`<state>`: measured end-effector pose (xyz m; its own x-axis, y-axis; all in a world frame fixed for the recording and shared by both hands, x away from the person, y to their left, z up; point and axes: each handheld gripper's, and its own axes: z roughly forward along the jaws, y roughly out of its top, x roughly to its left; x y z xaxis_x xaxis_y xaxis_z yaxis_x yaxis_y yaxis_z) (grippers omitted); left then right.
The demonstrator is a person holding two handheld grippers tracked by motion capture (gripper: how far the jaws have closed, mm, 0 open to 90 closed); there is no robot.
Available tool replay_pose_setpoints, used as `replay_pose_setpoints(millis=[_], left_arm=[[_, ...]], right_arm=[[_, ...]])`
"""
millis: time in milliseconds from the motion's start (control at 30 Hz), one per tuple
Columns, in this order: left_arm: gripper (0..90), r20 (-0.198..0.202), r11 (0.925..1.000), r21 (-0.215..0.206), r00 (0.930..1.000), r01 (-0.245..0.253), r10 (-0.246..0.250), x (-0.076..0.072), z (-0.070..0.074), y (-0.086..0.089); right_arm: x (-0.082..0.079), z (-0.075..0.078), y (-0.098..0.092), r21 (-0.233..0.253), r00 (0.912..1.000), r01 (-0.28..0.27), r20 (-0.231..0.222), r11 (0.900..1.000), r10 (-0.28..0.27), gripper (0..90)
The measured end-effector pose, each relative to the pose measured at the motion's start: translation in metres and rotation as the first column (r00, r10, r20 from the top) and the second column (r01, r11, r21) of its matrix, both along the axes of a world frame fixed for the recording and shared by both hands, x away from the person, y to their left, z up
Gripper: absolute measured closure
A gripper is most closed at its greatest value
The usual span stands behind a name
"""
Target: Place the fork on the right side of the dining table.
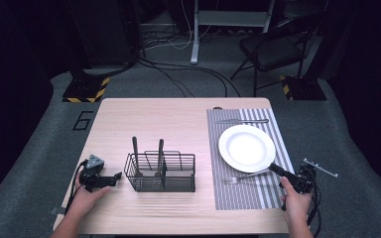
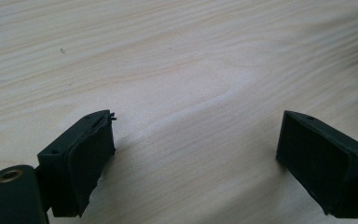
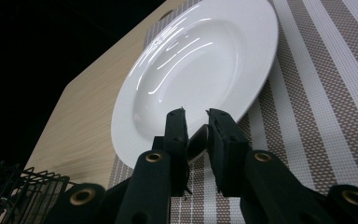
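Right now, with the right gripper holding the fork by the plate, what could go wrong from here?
1. The right gripper grips the fork only at its handle end, so the fork may swing or slip out.
2. The handle lies close against the rim of the white plate; any sideways move could nudge the plate on the striped placemat.

Both grippers are black. The left gripper (image 1: pixel 113 179) carries a grey three-cornered plate on top, and a black cable loops from its rear. In the left gripper view its two jaws are blocky wedges with small screw holes along the top edges, and a brass-ringed hole sits in the arm at the lower left. The right gripper (image 3: pixel 197 122) has narrow upright jaws on rounded arms, each with a brass-coloured eyelet; a black cable trails from it
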<state>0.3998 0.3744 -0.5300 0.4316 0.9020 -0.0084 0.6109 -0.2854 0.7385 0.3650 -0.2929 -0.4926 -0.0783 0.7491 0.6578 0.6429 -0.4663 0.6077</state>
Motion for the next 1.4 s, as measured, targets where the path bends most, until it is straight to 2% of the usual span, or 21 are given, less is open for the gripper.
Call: replay_pose_setpoints(millis=[200, 367, 467, 533, 800, 1033, 1167, 1400], left_arm=[[10.8, 0.000, 1.0000, 0.000, 1.0000, 0.000, 0.000, 0.000, 0.000, 0.000], [10.8, 0.000, 1.0000, 0.000, 1.0000, 0.001, -0.001, 0.000, 0.000, 0.000], [10.8, 0.000, 1.0000, 0.000, 1.0000, 0.000, 0.000, 0.000, 0.000, 0.000], [10.8, 0.000, 1.0000, 0.000, 1.0000, 0.000, 0.000, 0.000, 0.000, 0.000], [10.8, 0.000, 1.0000, 0.000, 1.0000, 0.001, -0.001, 0.000, 0.000, 0.000], [10.8, 0.000, 1.0000, 0.000, 1.0000, 0.000, 0.000, 0.000, 0.000, 0.000], [10.8, 0.000, 1.0000, 0.000, 1.0000, 0.000, 0.000, 0.000, 0.000, 0.000], [10.8, 0.000, 1.0000, 0.000, 1.0000, 0.000, 0.000, 0.000, 0.000, 0.000]], right_arm=[[-0.001, -0.009, -0.005, 0.042, 0.9991, 0.018, -0.040, 0.999, -0.017, 75.7], [-0.001, -0.016, -0.008, 0.046, 0.9982, 0.025, -0.056, 0.999, -0.022, 74.7], [0.000, -0.018, -0.009, 0.067, 0.9968, 0.037, -0.073, 0.997, -0.032, 74.1], [0.000, -0.021, -0.010, 0.067, 0.9954, 0.042, -0.089, 0.997, -0.036, 73.7], [0.001, -0.025, -0.012, 0.071, 0.9943, 0.047, -0.099, 0.996, -0.040, 72.8], [0.001, -0.028, -0.014, 0.054, 0.9922, 0.054, -0.115, 0.997, -0.048, 71.4], [0.001, -0.028, -0.014, 0.066, 0.9910, 0.065, -0.121, 0.996, -0.056, 70.5], [0.000, -0.027, -0.017, 0.039, 0.9883, 0.086, -0.130, 0.996, -0.080, 67.0]])
